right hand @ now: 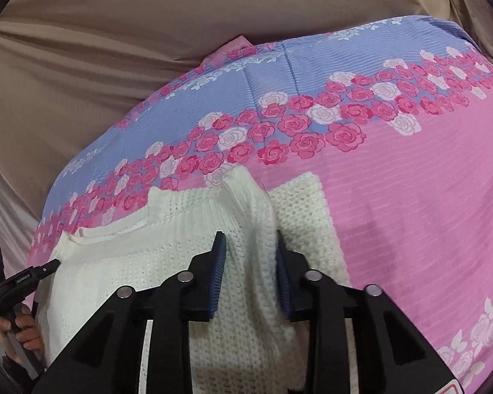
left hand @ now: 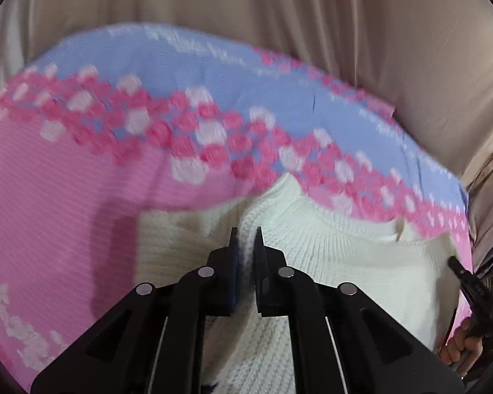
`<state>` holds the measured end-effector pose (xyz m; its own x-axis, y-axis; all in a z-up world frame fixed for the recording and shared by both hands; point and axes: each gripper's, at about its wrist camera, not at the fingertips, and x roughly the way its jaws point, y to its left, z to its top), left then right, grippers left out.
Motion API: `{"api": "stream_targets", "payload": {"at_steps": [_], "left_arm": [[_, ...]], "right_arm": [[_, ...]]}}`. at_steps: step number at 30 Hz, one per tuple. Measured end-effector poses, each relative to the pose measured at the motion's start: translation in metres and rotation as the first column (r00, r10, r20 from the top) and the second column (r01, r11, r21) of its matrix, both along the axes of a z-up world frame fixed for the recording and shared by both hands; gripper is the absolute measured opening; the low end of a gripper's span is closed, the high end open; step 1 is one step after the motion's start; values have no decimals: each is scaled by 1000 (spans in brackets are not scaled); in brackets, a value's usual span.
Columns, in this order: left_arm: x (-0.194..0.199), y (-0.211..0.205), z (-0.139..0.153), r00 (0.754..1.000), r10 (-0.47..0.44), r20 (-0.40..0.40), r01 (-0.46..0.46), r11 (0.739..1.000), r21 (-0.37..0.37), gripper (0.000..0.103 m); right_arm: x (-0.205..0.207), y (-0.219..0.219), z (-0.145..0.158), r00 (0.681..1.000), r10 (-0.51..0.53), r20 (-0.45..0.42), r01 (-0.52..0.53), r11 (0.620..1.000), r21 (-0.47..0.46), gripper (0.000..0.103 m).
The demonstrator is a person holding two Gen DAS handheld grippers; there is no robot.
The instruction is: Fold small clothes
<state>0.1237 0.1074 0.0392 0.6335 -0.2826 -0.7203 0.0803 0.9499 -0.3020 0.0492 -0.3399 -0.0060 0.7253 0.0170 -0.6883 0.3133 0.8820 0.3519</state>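
Lying in the lower centre of both frames, a cream-white knitted sweater [left hand: 328, 262] rests on a pink-and-blue rose-printed sheet [left hand: 65, 180] backed by beige draped cloth [left hand: 279, 6]. Left gripper [left hand: 246, 231]: jaws narrowed, pinching a raised knit fold. Right gripper [right hand: 250, 241]: blue pads clamping a thick knit ridge.

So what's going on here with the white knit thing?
A person is folding a white knit sweater on a pink and blue floral sheet, with a handheld gripper in each hand. The left gripper and the right gripper are each shut on a fold of the knit. The sweater is bunched, not yet neatly folded.
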Motion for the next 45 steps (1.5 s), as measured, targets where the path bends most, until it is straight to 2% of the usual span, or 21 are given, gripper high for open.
{"api": "stream_targets", "payload": {"at_steps": [3,6,7,9,10,11,13,16,17,21,25,26,27,28,30,32,36,39,41,43,45], "left_arm": [[-14,12,13,998,39,49,-41,999,33,7],[7,5,-22,998,47,-52,-41,994,102,7],[16,2,-37,995,52,-90,-42,993,112,7],[14,-1,-35,997,53,-59,-45,989,138,8],[12,-1,-31,997,50,-57,-42,990,132,10],[9,-1,-27,998,46,-52,-39,991,131,11],[-6,3,-15,998,59,-24,-55,990,128,19],[-40,13,2,996,85,37,-90,983,163,58],[-53,19,4,995,96,41,-102,982,160,61],[-84,37,-11,993,108,-43,-104,990,96,67],[-98,48,-50,976,165,-144,-162,986,34,78],[-103,49,-49,979,176,-104,-173,984,30,78],[-103,46,-49,979,171,-108,-167,985,43,70],[-103,44,-47,983,146,-109,-144,989,25,46],[-99,38,-41,987,93,-128,-98,995,-35,26],[-101,27,-14,995,70,-67,-73,997,-32,24],[-118,-23,49,991,-65,114,64,998,11,23],[-130,-91,86,943,-254,217,248,967,54,23],[-128,-135,93,909,-344,234,336,939,75,23],[-125,-188,81,871,-447,205,435,895,100,23],[-118,-229,53,840,-529,118,515,847,132,27]], "right_arm": [[-20,2,35,990,1,139,-2,1000,9,9],[-35,1,54,979,-28,203,40,997,-58,8],[-27,-2,45,986,-31,163,43,997,-69,8],[0,-13,4,999,-44,-3,44,998,-53,5],[8,-18,-13,999,-39,-37,38,999,-21,5],[6,-18,-8,999,-43,-27,42,999,-31,6],[1,-13,4,998,-53,-27,51,996,-73,9],[-17,-1,25,994,-114,1,112,974,-196,23],[-26,8,34,994,-108,25,111,967,-229,23],[-46,59,51,998,48,45,-35,968,-249,23],[-47,131,34,961,278,-11,-275,945,-175,22],[-46,144,29,949,315,-19,-314,937,-154,22],[-43,158,21,935,352,-35,-353,924,-149,22],[-40,167,14,930,363,-53,-367,917,-155,22],[-31,179,-6,923,367,-118,-383,907,-173,23],[-32,182,-9,927,362,-94,-374,903,-212,23],[-34,165,-5,931,359,-67,-364,926,-102,23],[-47,141,1,940,340,-8,-340,940,15,23],[-60,124,5,954,297,27,-298,953,54,25],[-75,99,10,971,235,50,-238,969,65,26],[-93,72,14,986,158,59,-162,985,52,29]]}}
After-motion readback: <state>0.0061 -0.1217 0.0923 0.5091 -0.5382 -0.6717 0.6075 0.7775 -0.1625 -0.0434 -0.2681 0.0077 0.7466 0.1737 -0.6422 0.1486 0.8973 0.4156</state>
